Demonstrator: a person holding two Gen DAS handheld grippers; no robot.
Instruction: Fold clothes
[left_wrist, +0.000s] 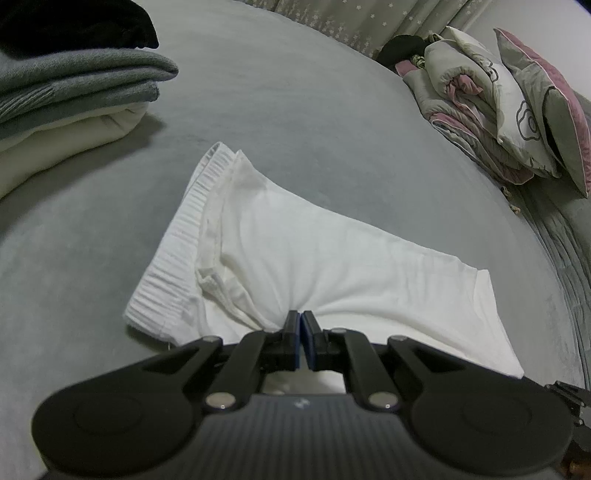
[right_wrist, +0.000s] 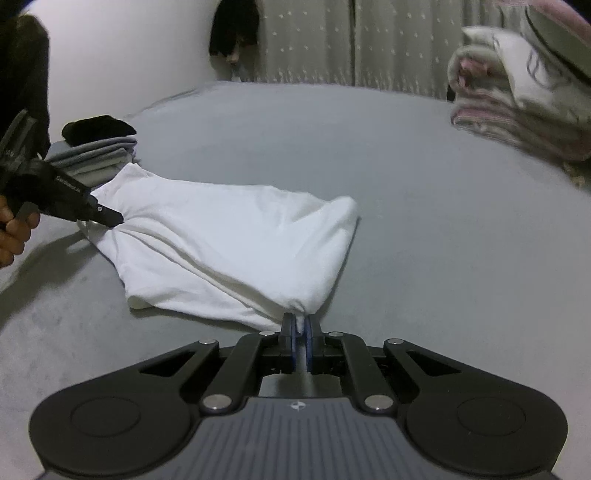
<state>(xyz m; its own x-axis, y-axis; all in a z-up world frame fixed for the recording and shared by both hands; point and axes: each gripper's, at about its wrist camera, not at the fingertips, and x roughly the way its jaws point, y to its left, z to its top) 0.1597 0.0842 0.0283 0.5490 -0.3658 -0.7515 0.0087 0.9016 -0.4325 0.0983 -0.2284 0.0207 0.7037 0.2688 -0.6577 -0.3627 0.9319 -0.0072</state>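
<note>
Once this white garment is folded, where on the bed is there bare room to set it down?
Bare grey bed stretches beyond the white garment, from the folded clothes stack across to the rolled bedding and pillows, and back to the curtain. Crowded: the stack's corner touching the garment, and the bedding side.

You've got the garment (left_wrist: 317, 254) lying mid-bed (left_wrist: 295, 110), toward the near edge. Your left gripper (left_wrist: 300, 317) sits at its near edge on one end, right gripper (right_wrist: 301, 319) at the near corner of the other end. Stack of folded clothes (left_wrist: 74, 88) sits on the bed beyond the left end. Bedding pile (left_wrist: 491, 103) is at the far right edge.
</note>
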